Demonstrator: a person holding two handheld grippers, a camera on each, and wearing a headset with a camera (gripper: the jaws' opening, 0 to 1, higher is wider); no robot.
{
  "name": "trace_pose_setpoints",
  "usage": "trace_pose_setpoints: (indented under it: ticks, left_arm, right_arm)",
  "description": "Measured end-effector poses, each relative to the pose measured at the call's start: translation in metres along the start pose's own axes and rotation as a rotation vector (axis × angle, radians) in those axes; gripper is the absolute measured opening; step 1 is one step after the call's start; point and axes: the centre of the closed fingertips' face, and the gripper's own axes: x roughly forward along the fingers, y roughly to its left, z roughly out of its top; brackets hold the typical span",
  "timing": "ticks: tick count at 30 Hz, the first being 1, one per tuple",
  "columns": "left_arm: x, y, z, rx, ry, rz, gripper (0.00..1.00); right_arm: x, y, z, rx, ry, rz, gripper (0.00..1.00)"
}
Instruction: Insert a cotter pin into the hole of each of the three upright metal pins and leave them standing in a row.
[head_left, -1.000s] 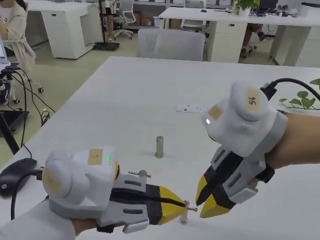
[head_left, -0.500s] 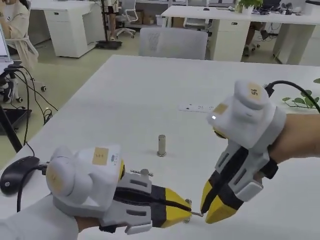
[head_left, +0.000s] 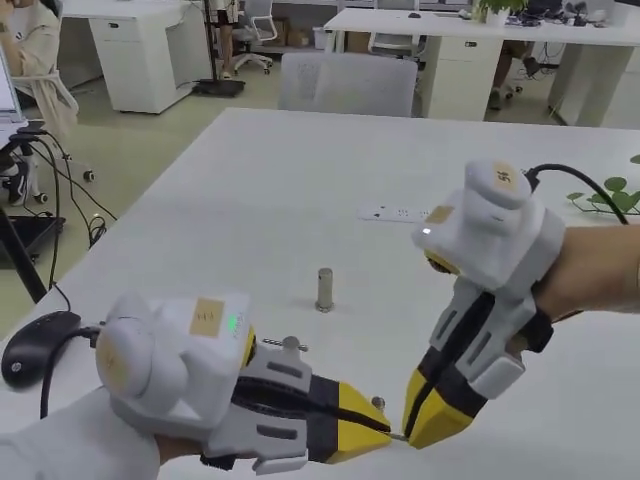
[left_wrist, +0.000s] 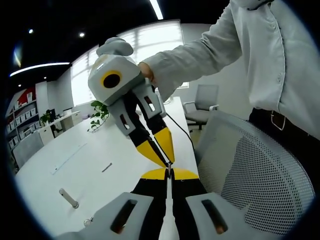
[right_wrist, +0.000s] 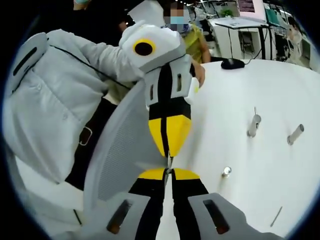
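**While both grippers pinch one cotter pin, two metal pins wait bare**

As we look down toward the near edge of the tabletop (head_left: 300, 180), we find the left gripper (head_left: 386, 433) and the right gripper (head_left: 412, 437) tip to tip. Each is clenched on an end of the same thin cotter pin (head_left: 399, 436), which bridges the small gap between them just above the surface. Both gripper views agree: the jaws are closed, with the thin metal between the yellow tips.

Just behind those tips stands the nearest metal pin (head_left: 378, 404), upright and bare. Further toward the middle of the tabletop, the middle metal pin (head_left: 290, 346) carries a fitted cotter pin (head_left: 268, 345) through its head. The far metal pin (head_left: 324, 289) stands bare beyond it. A spare cotter pin (right_wrist: 276, 216) lies flat on the tabletop, apart from the three.

We judge that one insertion is done and the second is in hand, with the cotter pin being re-gripped or passed across. Next, we think one gripper must release while the other lines the free end up with the cross hole of the nearest metal pin. The freed gripper should steady that pin, since a sideways push could topple it.
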Motion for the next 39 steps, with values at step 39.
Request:
trace_pose_setpoints:
  ticks: [39]
  left_arm:
    - [0.0039, 0.0008, -0.0087, -0.03, 0.046, 0.028, 0.0]
  right_arm:
    - [0.0033, -0.0055, -0.0026, -0.251, 0.144, -0.186, 0.04]
